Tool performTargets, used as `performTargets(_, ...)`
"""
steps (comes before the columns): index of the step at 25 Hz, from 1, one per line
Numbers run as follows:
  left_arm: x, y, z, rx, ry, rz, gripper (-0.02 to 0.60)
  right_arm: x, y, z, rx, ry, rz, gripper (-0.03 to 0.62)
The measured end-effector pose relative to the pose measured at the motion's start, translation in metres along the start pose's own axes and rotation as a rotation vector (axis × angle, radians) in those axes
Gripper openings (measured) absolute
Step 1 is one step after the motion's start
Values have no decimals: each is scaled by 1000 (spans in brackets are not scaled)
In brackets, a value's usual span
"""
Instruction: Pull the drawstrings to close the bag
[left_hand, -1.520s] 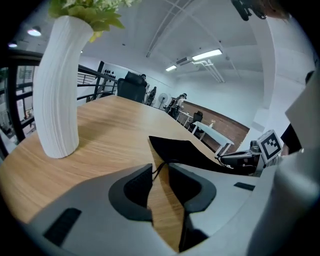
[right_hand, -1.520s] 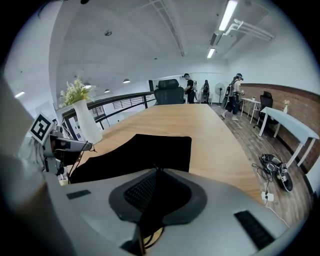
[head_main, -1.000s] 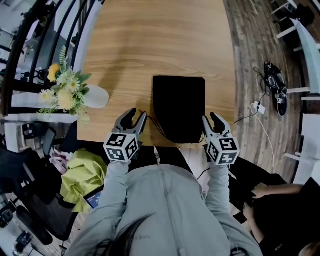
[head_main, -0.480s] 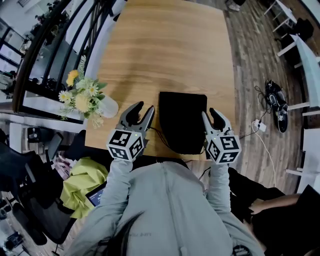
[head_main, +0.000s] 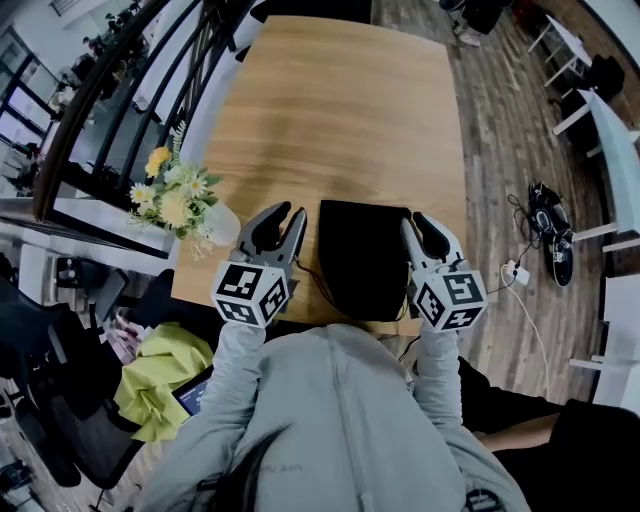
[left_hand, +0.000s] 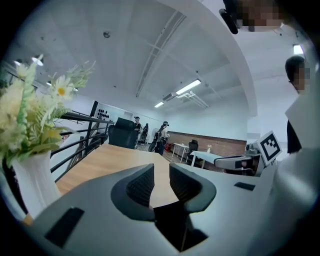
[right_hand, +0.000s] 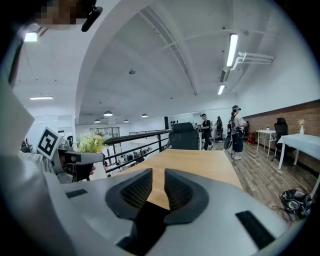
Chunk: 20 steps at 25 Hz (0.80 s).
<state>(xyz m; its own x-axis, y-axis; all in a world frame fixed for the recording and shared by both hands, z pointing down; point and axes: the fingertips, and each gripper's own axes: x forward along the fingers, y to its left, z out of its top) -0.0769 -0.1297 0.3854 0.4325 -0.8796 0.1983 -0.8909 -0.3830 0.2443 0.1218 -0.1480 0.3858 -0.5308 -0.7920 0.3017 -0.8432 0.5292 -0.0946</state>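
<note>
Black fabric drawstring bag (head_main: 365, 255) lay between my grippers, on the wooden table (head_main: 330, 110) at its near edge. Left gripper (head_main: 285, 215) and right gripper (head_main: 417, 220) had just been closing to slim gaps, nothing between. Grasping, I judged, came next: a thin black cord (head_main: 312, 285) trailed just inside the left. White flower vase (head_main: 222, 222) crowded its outer side; ahead lay open tabletop.

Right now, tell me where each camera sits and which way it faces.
Head view: on the person's head, facing steeply down at the table, black bag, left claw, right claw and sleeves.
Left gripper view: rides the left claw, facing along the table; its empty jaws have just been closing.
Right gripper view: the same from the right claw.
Shared: both gripper views show the flowers.
</note>
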Motion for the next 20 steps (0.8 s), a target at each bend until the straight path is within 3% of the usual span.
performTargets(7, -12, -4, 6, -8, -29, 11, 46, -18, -3, 16, 13, -73, 4, 47)
performTargets(20, -13, -12, 3, -9, -25, -5, 26, -41, -24, 5, 11, -106, -40, 21)
